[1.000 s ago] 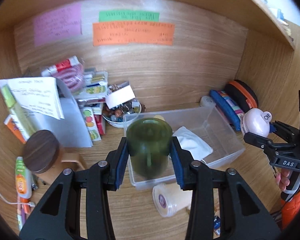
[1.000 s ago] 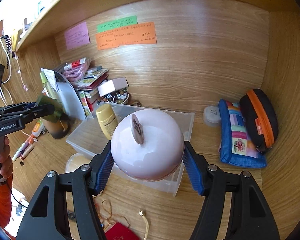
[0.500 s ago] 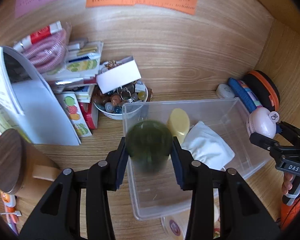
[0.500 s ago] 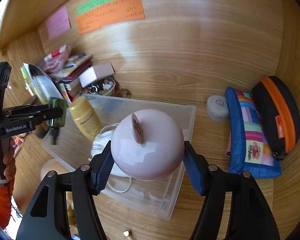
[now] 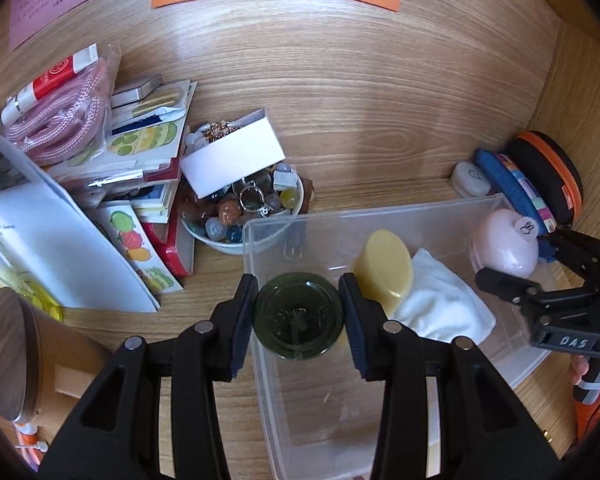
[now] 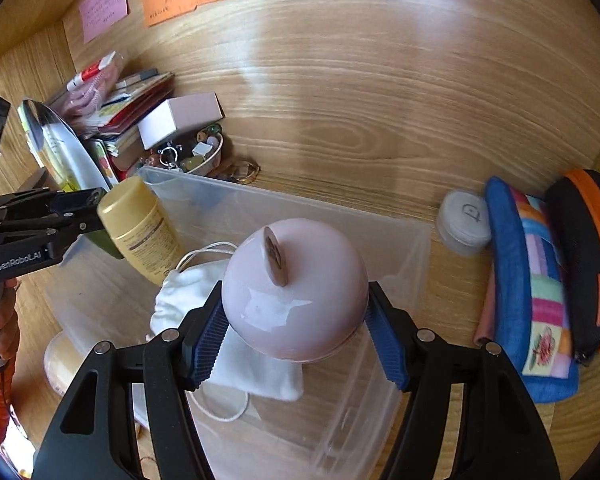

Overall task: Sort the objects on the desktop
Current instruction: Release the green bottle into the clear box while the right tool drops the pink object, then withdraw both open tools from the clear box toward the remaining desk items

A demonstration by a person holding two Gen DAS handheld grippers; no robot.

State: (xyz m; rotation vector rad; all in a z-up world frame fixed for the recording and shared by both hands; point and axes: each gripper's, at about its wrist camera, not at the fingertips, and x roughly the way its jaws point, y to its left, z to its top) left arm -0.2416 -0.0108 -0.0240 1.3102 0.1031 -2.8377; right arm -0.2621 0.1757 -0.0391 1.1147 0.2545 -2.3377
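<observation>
From the left wrist view, we see our left gripper (image 5: 298,316) clamped on a dark green bottle (image 5: 299,315), its blue pads pressing both flanks; the bottle sits end-on to the camera, so its long axis runs straight ahead along the fingers and slants down into the clear plastic bin (image 5: 380,216) (only the round end faces us; which end it is we cannot tell). The bottle hangs over the bin's near-left part, just beside the yellow bottle (image 5: 384,276) that leans inside the bin, with the white pouch (image 5: 440,300) beyond that; the drop point lies directly below and ahead of the gripper. At the right edge of this view the right gripper (image 5: 512,258) carries its own load over the bin's far end.

From the right wrist view, the right gripper (image 6: 296,334) is shut on a pink rounded container (image 6: 296,292) with a small brown tab on top; the dome faces us, so its axis also points ahead and down. It hovers over the bin's (image 6: 412,236) right half, above the pouch (image 6: 188,300) and its cord; the bare bin floor lies just to the right and below. We judge the left hand nearer a free spot beside the yellow bottle (image 6: 140,228), and the right one needs a slight rightward shift to miss the pouch.
</observation>
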